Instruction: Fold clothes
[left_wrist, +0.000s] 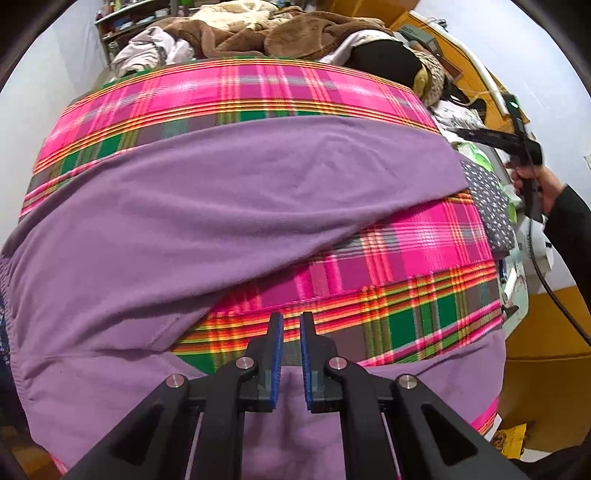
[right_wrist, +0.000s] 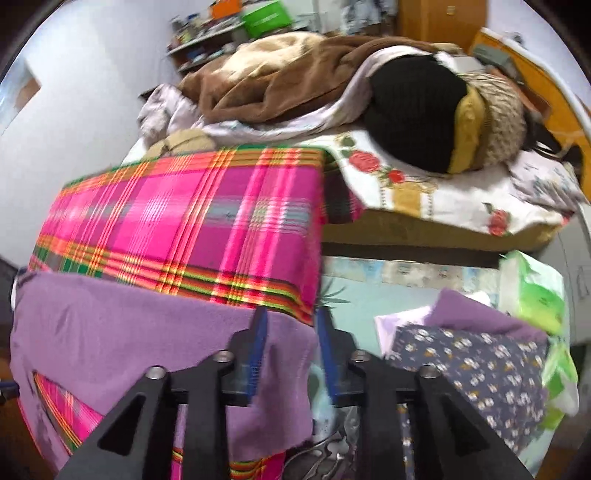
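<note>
A purple garment (left_wrist: 221, 192) lies spread across a pink, green and orange plaid cloth (left_wrist: 240, 88). Near its front edge a fold leaves a strip of plaid bare. My left gripper (left_wrist: 291, 321) hovers over that strip, its blue pads a narrow gap apart with nothing between them. At the far right of the left wrist view, a hand holds my right gripper (left_wrist: 465, 133) off the cloth's edge. In the right wrist view the right gripper (right_wrist: 291, 317) stands open over the right-hand corner of the purple garment (right_wrist: 129, 321). The cloth edge shows in the gap, unpressed. The plaid cloth (right_wrist: 184, 214) lies beyond.
Behind the plaid lies a bed with a rose-print sheet (right_wrist: 424, 184), a brown blanket (right_wrist: 277, 81) and a black cushion (right_wrist: 417, 110). To the right are a dark flowered cloth (right_wrist: 472, 365), another purple piece (right_wrist: 476, 314), a green packet (right_wrist: 535, 291) and an orange cupboard (left_wrist: 476, 92).
</note>
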